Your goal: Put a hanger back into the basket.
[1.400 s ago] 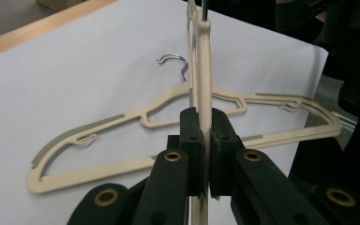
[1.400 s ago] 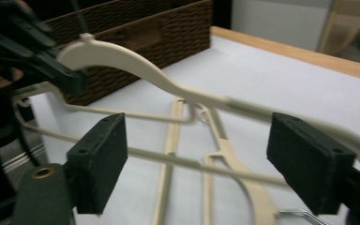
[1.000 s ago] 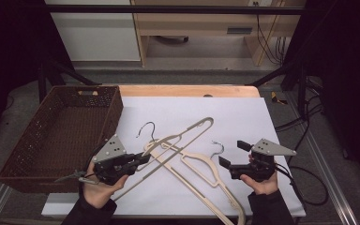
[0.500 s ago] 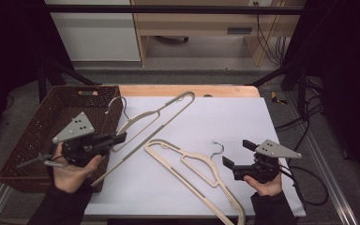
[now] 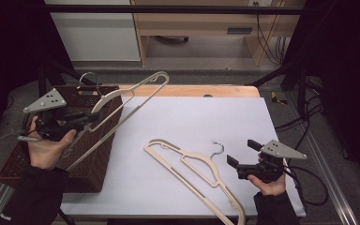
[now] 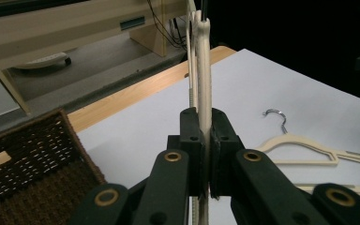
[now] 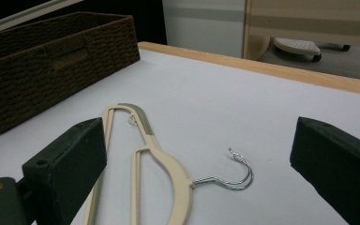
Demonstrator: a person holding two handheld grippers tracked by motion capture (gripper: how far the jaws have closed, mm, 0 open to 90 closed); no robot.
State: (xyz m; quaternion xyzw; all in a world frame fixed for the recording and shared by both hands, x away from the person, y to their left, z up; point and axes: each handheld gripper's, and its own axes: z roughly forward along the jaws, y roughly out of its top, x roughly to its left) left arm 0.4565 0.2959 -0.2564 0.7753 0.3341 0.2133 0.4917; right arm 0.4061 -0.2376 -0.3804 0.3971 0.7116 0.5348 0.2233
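A cream hanger (image 5: 130,99) with a metal hook hangs in the air, tilted over the wicker basket (image 5: 93,174) at the left. My left gripper (image 5: 92,121) is shut on its lower bar. In the left gripper view the jaws (image 6: 205,140) pinch the thin edge of that hanger (image 6: 201,56). A second cream hanger (image 5: 192,169) lies flat on the white sheet. My right gripper (image 5: 242,153) hovers just right of its hook, open with nothing between its fingers. In the right gripper view the lying hanger (image 7: 161,157) sits ahead of the open right gripper (image 7: 206,164).
The dark wicker basket (image 7: 51,61) stands at the table's left edge. A white sheet (image 5: 206,112) covers the tabletop, with a wooden edge strip (image 5: 192,90) at the back. Cables trail off the right side (image 5: 309,183). A cabinet and desk stand beyond the table.
The left gripper has lifted one hanger off the other and carried it up and left over the basket. The right gripper and the second hanger have stayed put.
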